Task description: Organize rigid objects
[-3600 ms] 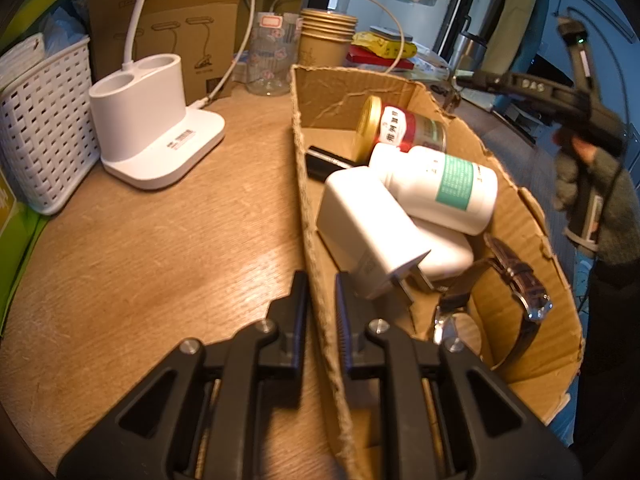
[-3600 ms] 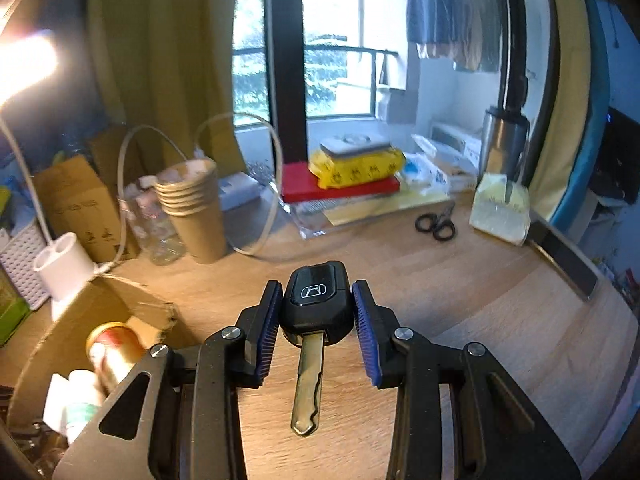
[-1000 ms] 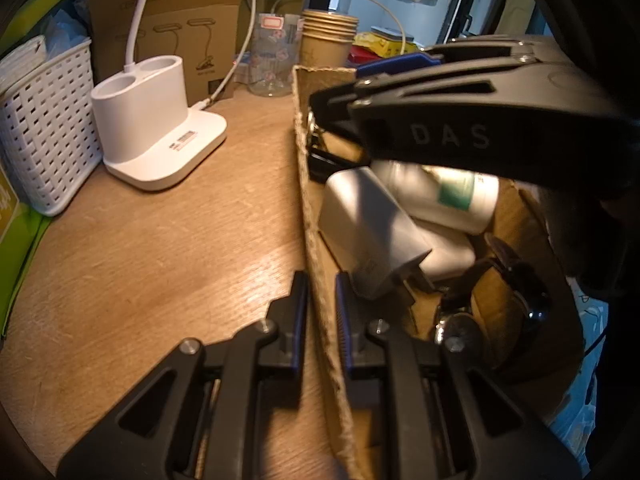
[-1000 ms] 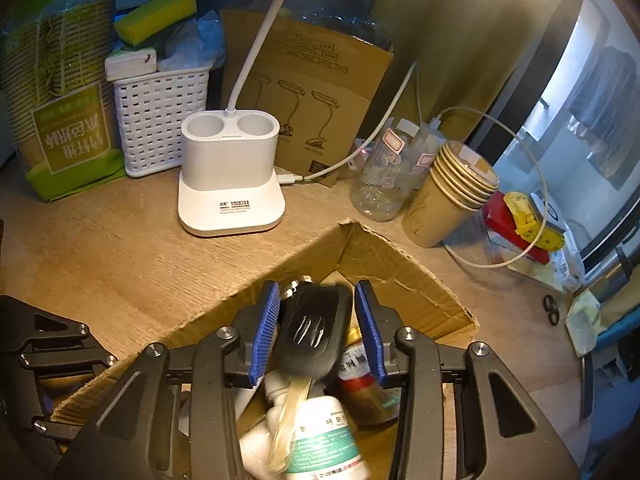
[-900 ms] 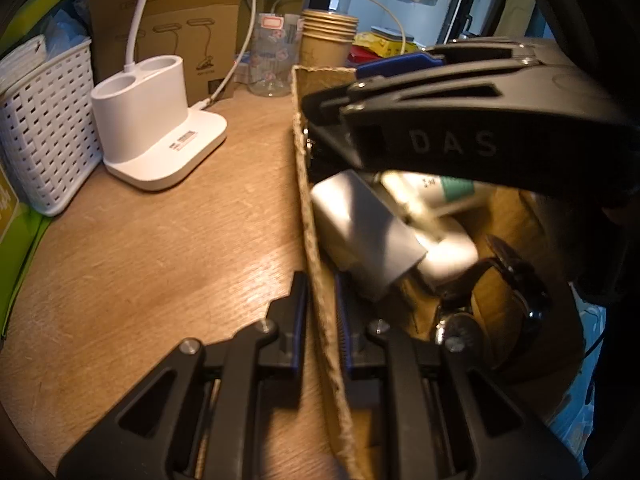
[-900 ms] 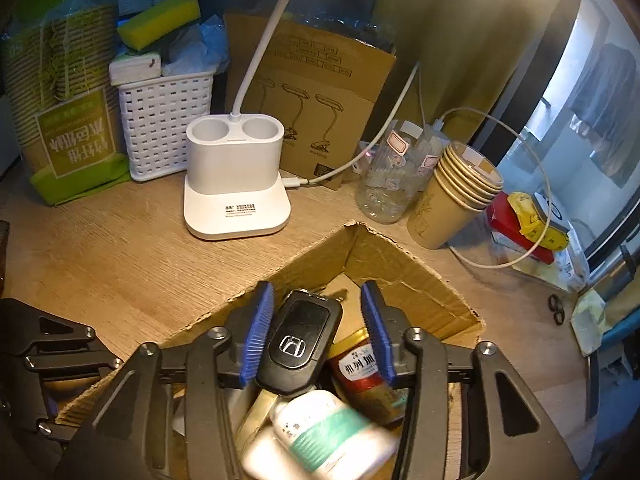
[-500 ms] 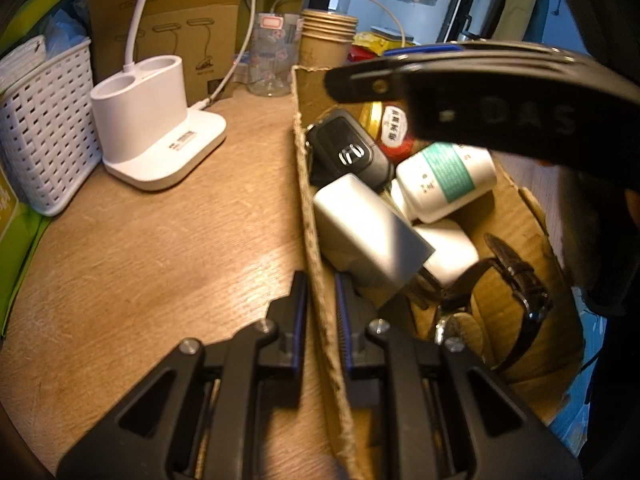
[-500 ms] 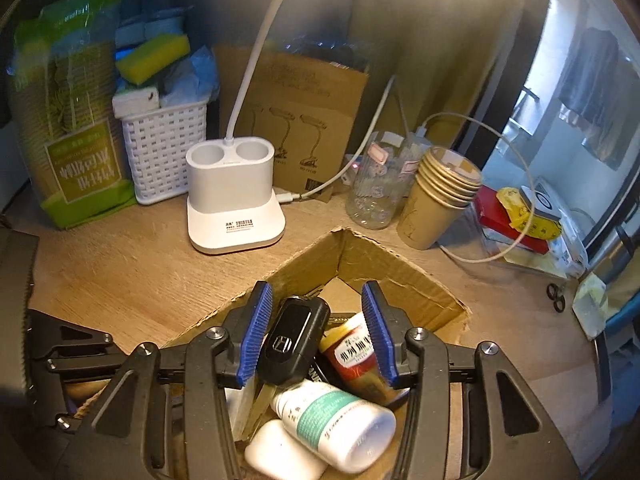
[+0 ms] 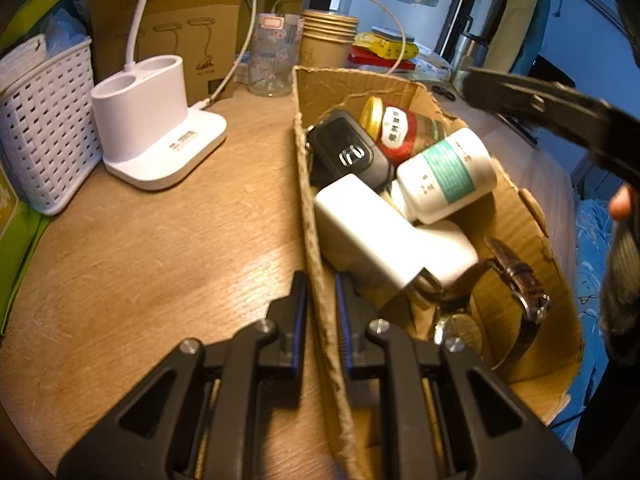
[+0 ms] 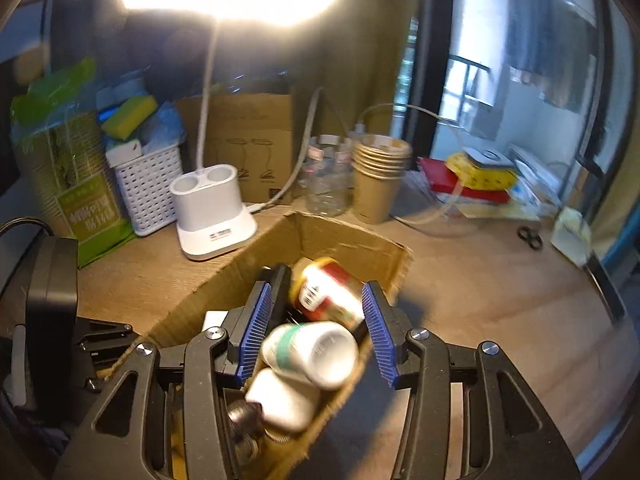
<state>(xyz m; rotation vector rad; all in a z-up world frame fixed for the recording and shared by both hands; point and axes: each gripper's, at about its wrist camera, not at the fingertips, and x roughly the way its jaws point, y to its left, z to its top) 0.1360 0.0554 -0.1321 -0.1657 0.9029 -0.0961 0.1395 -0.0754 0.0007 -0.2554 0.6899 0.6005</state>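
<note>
Left gripper (image 9: 321, 312) pinches the near wall of the cardboard box (image 9: 516, 216); right gripper (image 10: 316, 334) hangs over it, jaws apart and empty.

Inside the box, largest to smallest — white charger (image 9: 372, 236), white pill bottle (image 9: 444, 176), red-labelled jar (image 9: 404, 132), car key (image 9: 350, 152), wristwatch (image 9: 516, 280). The key lies against the left wall, atop the pile. The risk I see: the torn, soft wall could buckle or tear in the left pinch, tipping the box — the loosely stacked bottle and key would then slide.
</note>
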